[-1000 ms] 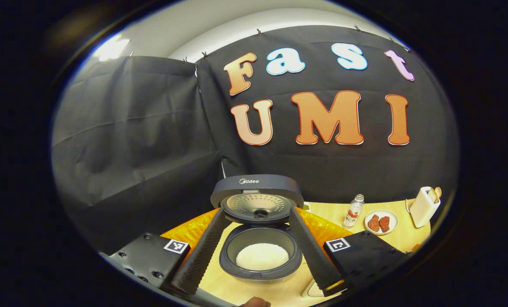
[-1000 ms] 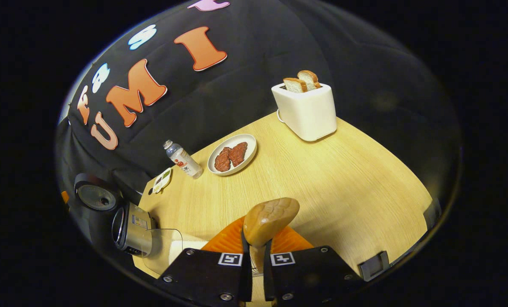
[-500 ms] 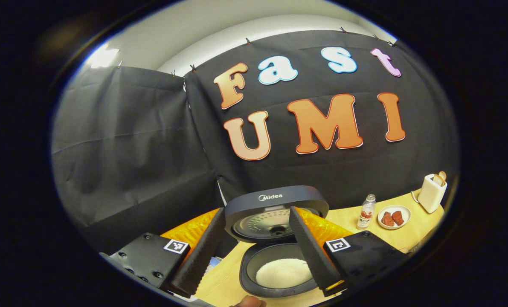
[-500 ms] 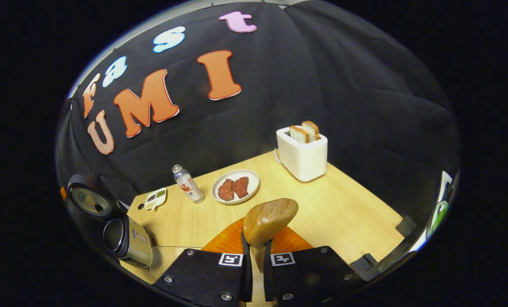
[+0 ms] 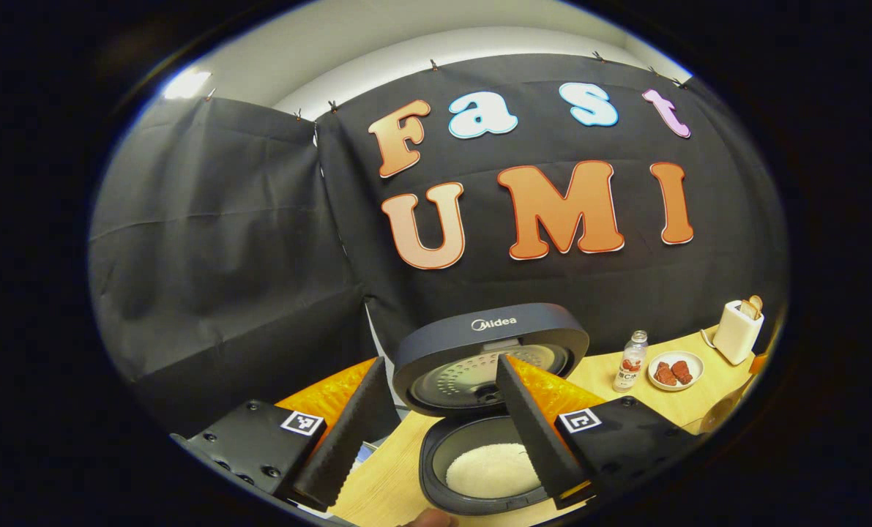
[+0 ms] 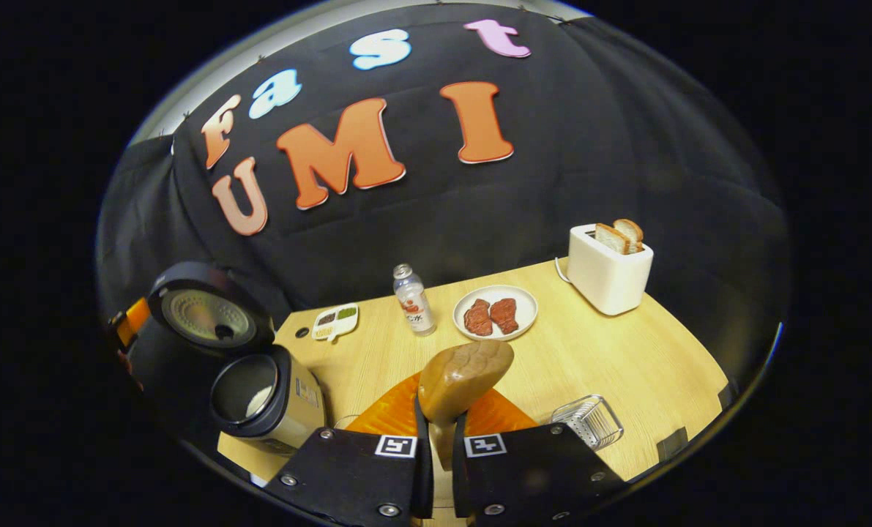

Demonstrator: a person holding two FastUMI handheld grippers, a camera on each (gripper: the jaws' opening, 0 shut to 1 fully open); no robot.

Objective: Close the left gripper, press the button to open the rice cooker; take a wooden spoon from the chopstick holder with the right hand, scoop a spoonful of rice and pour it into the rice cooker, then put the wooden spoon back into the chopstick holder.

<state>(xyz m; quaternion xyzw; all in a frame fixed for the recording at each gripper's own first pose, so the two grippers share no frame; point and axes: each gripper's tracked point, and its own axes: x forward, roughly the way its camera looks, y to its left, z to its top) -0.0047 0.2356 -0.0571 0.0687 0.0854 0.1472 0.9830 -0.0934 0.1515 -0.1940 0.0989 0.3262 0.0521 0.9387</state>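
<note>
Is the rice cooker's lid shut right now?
No. In the left gripper view the rice cooker's lid stands raised, and white rice shows in the open pot below it.

Rice cooker [image 6: 260, 395] open, rice inside; wooden spoon [image 6: 461, 380] clamped, bowl up.

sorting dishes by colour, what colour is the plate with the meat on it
White. The plate shows best in the right gripper view, between the bottle and the toaster.

Left gripper [image 5: 436, 432]: black housing blocks showing screws and square black-and-white markers, orange panels sitting behind long ridged fingers [image 5: 534, 439]. Right gripper [image 6: 436, 446]: matching black blocks carrying paired square markers and screws, orange panel showing ahead.
</note>
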